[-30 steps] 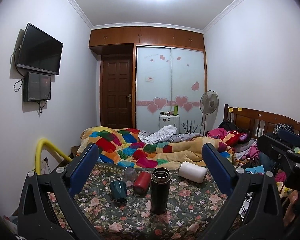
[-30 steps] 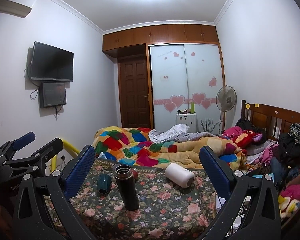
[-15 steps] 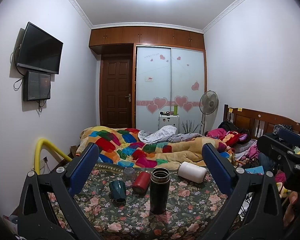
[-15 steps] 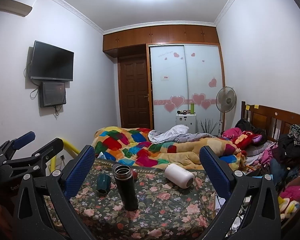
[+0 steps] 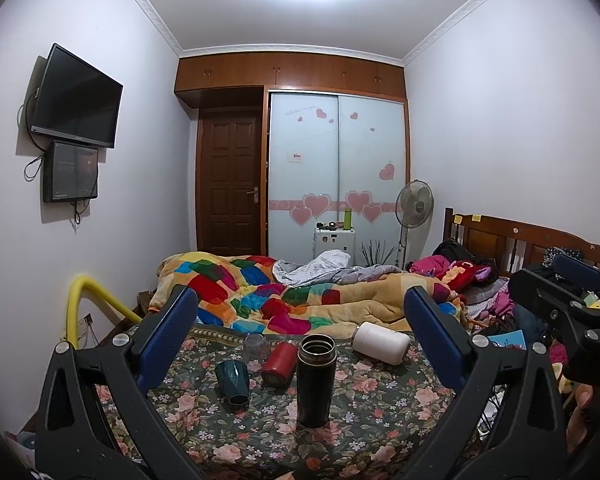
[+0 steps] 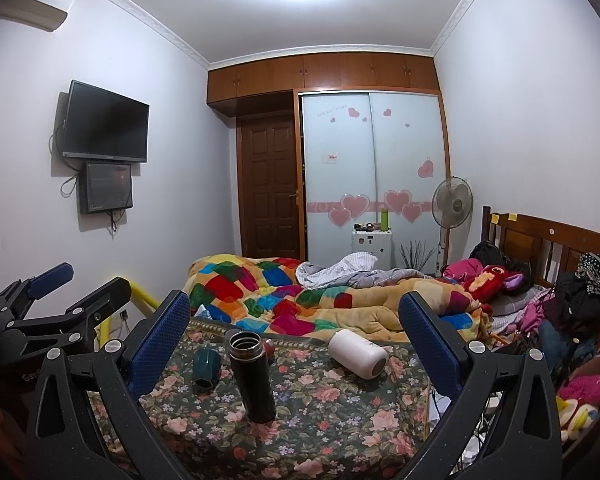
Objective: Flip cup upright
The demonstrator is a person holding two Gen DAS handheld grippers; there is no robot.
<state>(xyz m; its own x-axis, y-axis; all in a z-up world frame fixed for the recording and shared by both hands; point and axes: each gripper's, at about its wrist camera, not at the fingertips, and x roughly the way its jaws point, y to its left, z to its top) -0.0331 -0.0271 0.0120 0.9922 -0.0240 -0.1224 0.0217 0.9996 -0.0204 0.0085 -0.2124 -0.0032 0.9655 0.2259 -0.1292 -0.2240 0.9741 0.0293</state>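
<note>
On the floral-cloth table (image 5: 380,412) stand or lie several cups. A black flask (image 5: 315,380) stands upright with its mouth open. A white cup (image 5: 381,342) lies on its side at the far right. A red cup (image 5: 279,361) lies tilted, and a dark teal cup (image 5: 231,380) and a clear glass (image 5: 254,346) sit mouth down. My left gripper (image 5: 300,336) is open and empty, held back from the table. My right gripper (image 6: 296,332) is open and empty; in its view the flask (image 6: 252,376), white cup (image 6: 357,354) and teal cup (image 6: 206,368) show.
A bed with a colourful quilt (image 5: 284,296) lies right behind the table. A yellow padded rail (image 5: 88,304) stands at the left. Clothes and toys (image 6: 572,320) pile up at the right by the wooden headboard. The left gripper's body (image 6: 52,312) shows at the right view's left edge.
Almost nothing has moved. Both grippers stay open and held in front of the table; the cups are where they were.
</note>
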